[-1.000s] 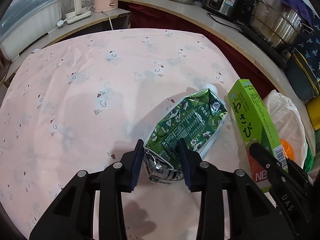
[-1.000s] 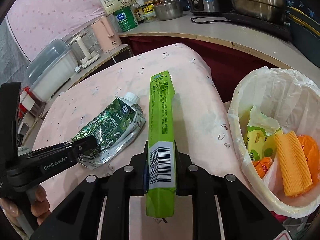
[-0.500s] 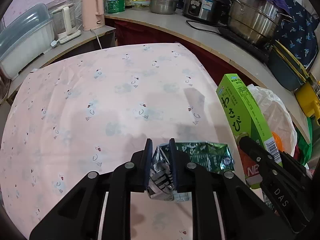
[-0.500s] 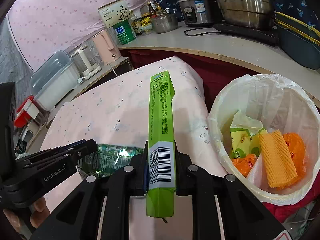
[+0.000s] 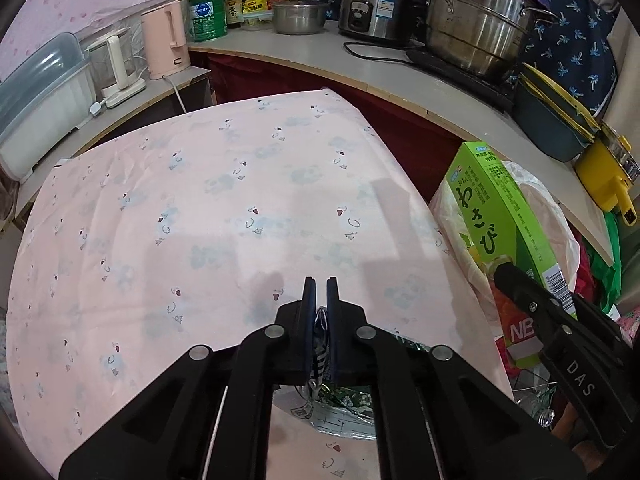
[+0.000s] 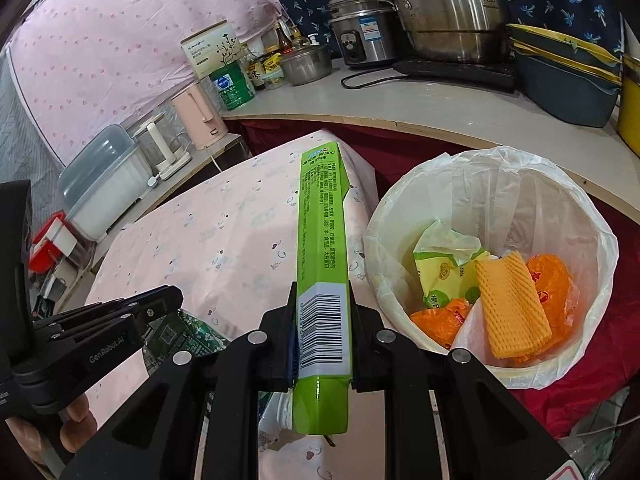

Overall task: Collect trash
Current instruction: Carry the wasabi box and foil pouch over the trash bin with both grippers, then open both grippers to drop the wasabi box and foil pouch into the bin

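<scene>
Kitchen clutter rings the upper part of both views: a rice cooker [image 5: 374,10], a big steel steamer pot [image 5: 478,24] and a pink kettle [image 5: 166,40] on a curved grey counter, with a bench under a pink patterned cloth [image 5: 192,216] filling the middle.

Both pieces of trash are already off the cloth. The left gripper [image 5: 320,300] has its fingers squeezed almost together on the crumpled end of a green foil drink pouch [image 5: 344,404], which hangs below them at the bottom centre of the left view; in the right view the pouch shows as a green patch at lower left, under that gripper. The right gripper [image 6: 320,316] has its fingers clamped on the barcode end of a long green wasabi box [image 6: 322,236], which points away up the frame (its far end sits over the cloth's edge).

A bin lined with a white plastic bag [image 6: 500,184] stands at the right of the right view, just beside the bench edge. It already holds orange wrappers, an orange foam net and a yellow-green packet.

The step in hand looks like the carry: both items are gripped, neither is yet over the bin. The next move would call for swinging each gripper across until its load hangs inside the rim, then opening the fingers. The box is long, so it probably needs tipping nose-down.
</scene>
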Demonstrator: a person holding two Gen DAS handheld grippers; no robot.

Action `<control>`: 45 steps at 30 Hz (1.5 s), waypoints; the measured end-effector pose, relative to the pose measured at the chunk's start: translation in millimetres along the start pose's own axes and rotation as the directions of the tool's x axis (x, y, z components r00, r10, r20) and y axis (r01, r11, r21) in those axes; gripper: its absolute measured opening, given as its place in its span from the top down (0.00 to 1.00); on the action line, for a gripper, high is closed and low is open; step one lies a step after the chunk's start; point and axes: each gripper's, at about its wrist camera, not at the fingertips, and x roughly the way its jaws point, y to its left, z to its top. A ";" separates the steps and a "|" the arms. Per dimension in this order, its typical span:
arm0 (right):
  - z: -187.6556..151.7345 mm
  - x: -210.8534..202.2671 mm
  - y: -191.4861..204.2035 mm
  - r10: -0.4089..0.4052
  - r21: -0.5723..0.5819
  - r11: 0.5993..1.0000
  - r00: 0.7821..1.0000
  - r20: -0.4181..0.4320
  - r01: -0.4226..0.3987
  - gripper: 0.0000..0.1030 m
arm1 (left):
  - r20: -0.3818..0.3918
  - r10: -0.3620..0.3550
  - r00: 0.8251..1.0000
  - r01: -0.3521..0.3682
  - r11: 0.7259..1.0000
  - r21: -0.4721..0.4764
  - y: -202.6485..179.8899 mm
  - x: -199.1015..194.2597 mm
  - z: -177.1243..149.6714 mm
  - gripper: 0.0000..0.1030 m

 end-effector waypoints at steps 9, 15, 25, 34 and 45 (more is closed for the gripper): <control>11.4 -17.3 -21.4 -0.025 0.033 0.999 0.998 0.051 0.023 0.83 | 0.029 -0.011 1.000 0.009 0.999 0.037 -22.2 -7.9 18.6 0.95; 22.0 -30.4 -49.9 -0.063 0.070 0.996 0.994 0.085 0.057 0.83 | 0.042 -0.034 0.999 0.031 0.996 0.082 -55.5 -3.3 37.8 0.95; 37.8 -48.4 -108.2 -0.148 0.151 0.980 0.981 0.123 0.128 0.83 | 0.051 -0.099 0.994 0.090 0.984 0.155 -126.2 18.7 78.7 0.95; 37.8 -39.9 -138.0 -0.192 0.192 0.966 0.976 0.102 0.170 0.82 | 0.054 -0.144 0.988 0.135 0.981 0.143 -167.9 49.8 102.6 0.66; 45.5 -15.4 -133.2 -0.166 0.175 0.973 0.982 0.093 0.148 0.75 | 0.092 -0.082 0.992 0.069 0.989 0.131 -152.4 52.4 94.6 0.44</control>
